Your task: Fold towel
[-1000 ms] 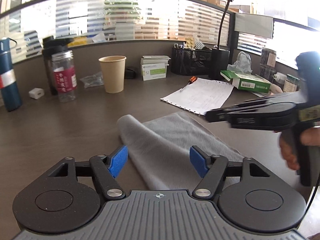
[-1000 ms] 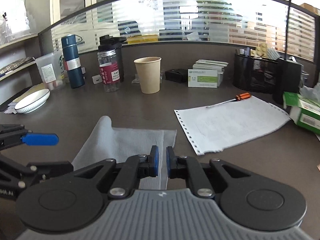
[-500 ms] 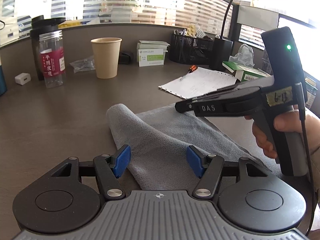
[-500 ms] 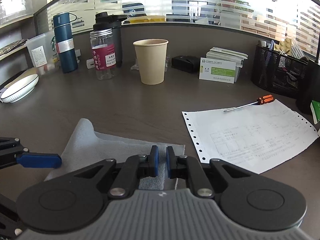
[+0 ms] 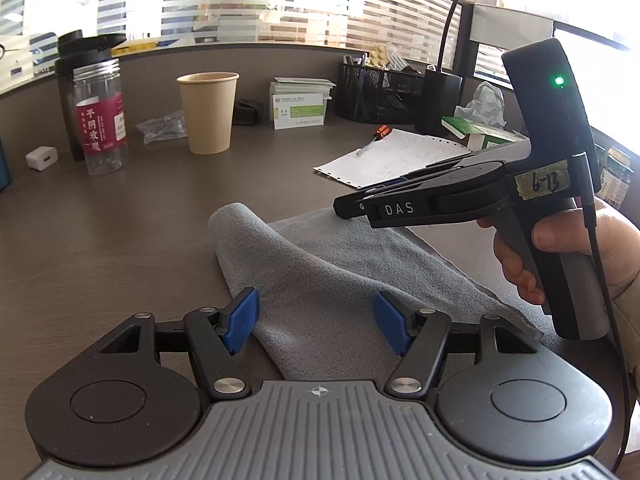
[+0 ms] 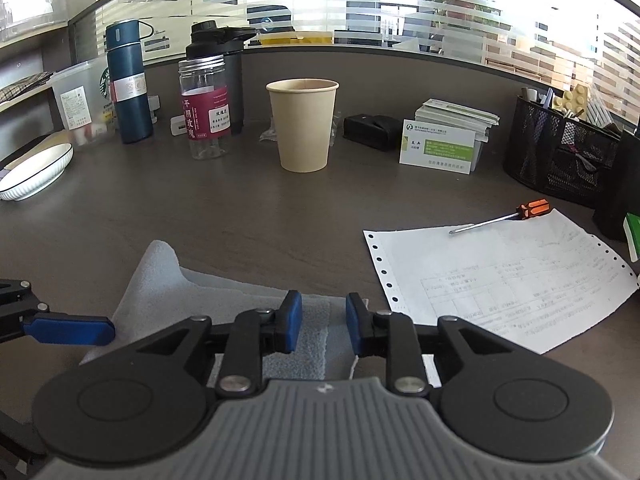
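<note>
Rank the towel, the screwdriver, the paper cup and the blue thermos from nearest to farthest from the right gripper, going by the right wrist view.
1. Towel, directly under the right gripper, whose jaws are opening.
2. Screwdriver, ahead to the right, on the paper.
3. Paper cup, straight ahead, mid-desk.
4. Blue thermos, far left, near the partition.

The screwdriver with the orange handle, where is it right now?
In the right wrist view the screwdriver lies on the far edge of the printed paper, right of the paper cup and just in front of the black mesh organizer.

Towel's [image 5: 340, 280] near edge behind gripper [image 5: 316, 322]
</note>
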The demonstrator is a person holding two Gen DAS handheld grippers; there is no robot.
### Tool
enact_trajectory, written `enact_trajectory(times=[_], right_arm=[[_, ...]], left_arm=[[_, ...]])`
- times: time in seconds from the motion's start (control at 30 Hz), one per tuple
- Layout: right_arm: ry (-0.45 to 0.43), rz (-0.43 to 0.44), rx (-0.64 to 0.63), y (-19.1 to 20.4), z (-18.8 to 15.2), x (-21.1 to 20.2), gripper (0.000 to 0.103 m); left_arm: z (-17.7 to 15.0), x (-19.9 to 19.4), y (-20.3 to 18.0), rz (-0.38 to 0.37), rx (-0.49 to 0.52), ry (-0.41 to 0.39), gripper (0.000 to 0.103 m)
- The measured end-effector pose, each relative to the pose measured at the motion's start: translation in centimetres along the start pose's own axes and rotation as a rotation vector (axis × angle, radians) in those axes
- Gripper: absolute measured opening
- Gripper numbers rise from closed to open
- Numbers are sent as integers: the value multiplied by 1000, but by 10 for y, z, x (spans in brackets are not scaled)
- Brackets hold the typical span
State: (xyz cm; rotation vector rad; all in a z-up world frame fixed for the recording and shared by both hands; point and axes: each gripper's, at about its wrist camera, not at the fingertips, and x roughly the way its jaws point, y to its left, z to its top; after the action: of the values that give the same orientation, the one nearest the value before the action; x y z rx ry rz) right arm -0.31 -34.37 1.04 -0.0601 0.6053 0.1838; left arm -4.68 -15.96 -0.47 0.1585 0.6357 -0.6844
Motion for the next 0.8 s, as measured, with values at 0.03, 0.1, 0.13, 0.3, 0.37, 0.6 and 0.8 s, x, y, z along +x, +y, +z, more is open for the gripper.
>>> enact_trajectory(times=[0.03,0.1,0.13,0.3,0.37,0.6,0.8], right_arm=[[-1,1,-3,0,0,0,20],[-2,3,-14,2,1,1,13],[-2,6,-15,2,1,1,11],[-6,7,-22,3,0,2,4],[-12,-6,-23,3,0,1,4],[-39,-41,1,-8,1,-5,4],[-10,-53,11,-12,-1,3,4]], left_arm=[[0,0,0,0,1,0,72],[0,0,0,0,2,1,72],[0,0,0,0,3,1,72],[0,0,-1,0,8,3,73],[0,0,-1,3,16,5,73],[-1,1,-2,5,25,8,73],[-1,1,-2,3,32,11,75]])
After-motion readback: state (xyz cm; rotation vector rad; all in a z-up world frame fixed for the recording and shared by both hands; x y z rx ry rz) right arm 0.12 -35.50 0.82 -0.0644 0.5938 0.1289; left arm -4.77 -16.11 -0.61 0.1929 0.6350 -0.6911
